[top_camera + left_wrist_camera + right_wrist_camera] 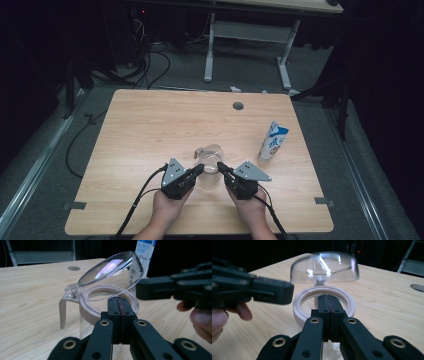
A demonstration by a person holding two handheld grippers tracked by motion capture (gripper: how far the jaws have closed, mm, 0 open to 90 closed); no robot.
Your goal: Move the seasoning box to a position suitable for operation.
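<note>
A clear glass pitcher (210,159) with a beige rim (91,313) and handle (62,311) stands near the table's front middle. Its clear domed lid (112,271) is tipped up on its hinge. My left gripper (200,169) is shut with nothing between its jaws, tips (120,301) at the pitcher's near rim. My right gripper (220,166) is shut and empty too, tips (328,297) over the rim ring (299,307), under the raised lid (324,266). The left gripper (289,292) reaches in beside the lid's edge; whether it touches the lid I cannot tell.
A blue and white carton (273,141) stands upright to the right of the pitcher. A round cable hole (238,105) sits in the far part of the wooden table (150,130). Behind the table are another desk's legs and floor cables.
</note>
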